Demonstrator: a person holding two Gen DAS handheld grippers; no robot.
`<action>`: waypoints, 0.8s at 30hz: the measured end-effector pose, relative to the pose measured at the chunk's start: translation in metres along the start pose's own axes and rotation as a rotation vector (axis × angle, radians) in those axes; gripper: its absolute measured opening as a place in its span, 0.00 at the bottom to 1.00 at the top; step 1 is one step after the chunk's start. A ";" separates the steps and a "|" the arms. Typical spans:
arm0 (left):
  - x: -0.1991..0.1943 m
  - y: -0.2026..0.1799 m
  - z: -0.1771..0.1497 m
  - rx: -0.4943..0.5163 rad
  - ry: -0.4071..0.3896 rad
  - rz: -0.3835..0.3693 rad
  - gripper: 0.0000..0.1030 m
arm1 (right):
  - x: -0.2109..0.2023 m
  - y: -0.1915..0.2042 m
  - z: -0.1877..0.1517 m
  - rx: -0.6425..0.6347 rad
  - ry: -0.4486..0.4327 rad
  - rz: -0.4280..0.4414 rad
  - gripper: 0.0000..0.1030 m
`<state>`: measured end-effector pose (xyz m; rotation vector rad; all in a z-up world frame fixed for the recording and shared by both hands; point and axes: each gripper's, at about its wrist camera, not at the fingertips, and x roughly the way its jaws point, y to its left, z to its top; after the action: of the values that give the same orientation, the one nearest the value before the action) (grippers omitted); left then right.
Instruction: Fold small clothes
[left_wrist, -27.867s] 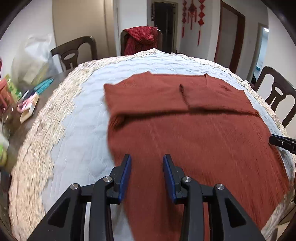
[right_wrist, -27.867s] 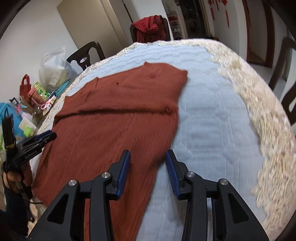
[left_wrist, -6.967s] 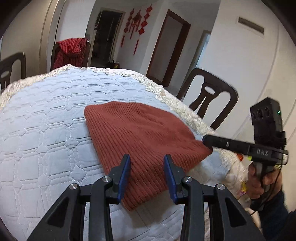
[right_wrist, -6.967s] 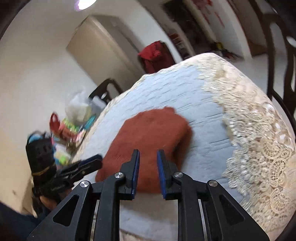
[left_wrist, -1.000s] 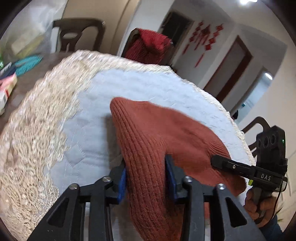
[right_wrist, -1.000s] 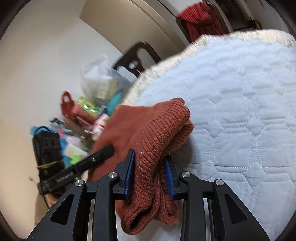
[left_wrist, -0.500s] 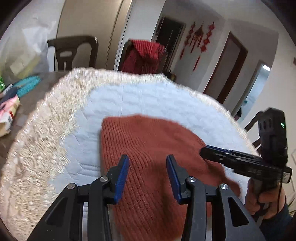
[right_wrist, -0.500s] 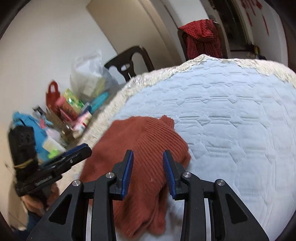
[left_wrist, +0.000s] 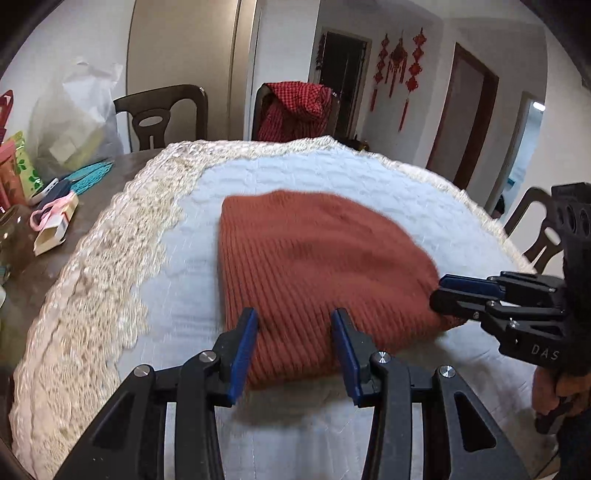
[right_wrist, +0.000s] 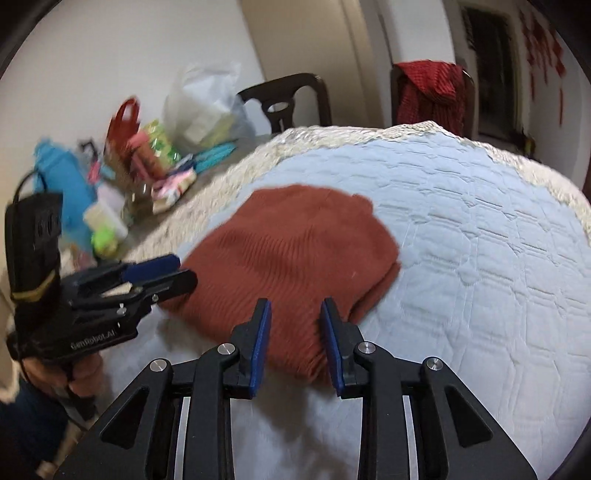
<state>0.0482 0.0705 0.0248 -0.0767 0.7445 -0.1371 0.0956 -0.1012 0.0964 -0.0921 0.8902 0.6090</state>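
A rust-red knit sweater (left_wrist: 317, 266) lies folded into a compact bundle on the white quilted table cover (left_wrist: 295, 173). It also shows in the right wrist view (right_wrist: 295, 251). My left gripper (left_wrist: 294, 332) is open and empty, just above the bundle's near edge. My right gripper (right_wrist: 294, 325) is open and empty at the bundle's other near corner. The right gripper appears from the side in the left wrist view (left_wrist: 472, 295), and the left gripper in the right wrist view (right_wrist: 155, 273).
Lace trim (left_wrist: 110, 258) borders the cover. Clutter of bags, packets and bottles (right_wrist: 122, 177) sits on the bare table to the left. Dark chairs (left_wrist: 159, 114) stand around, one draped with a red checked cloth (left_wrist: 295, 107).
One second ago both grippers were shut on the sweater and held it up. Both have opened, the sweater now rests flat on the cover, and both grippers have drawn back slightly.
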 end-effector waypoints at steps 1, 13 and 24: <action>0.002 0.001 -0.002 -0.004 0.007 0.003 0.43 | 0.004 -0.001 -0.002 -0.004 0.009 -0.013 0.20; 0.007 0.004 -0.004 -0.017 0.018 -0.003 0.43 | 0.013 -0.016 -0.008 0.024 0.005 -0.042 0.21; -0.017 -0.011 -0.012 -0.005 0.014 0.073 0.45 | -0.019 -0.005 -0.022 0.053 -0.011 -0.018 0.31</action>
<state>0.0263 0.0625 0.0288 -0.0535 0.7608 -0.0661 0.0736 -0.1213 0.0958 -0.0488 0.8938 0.5680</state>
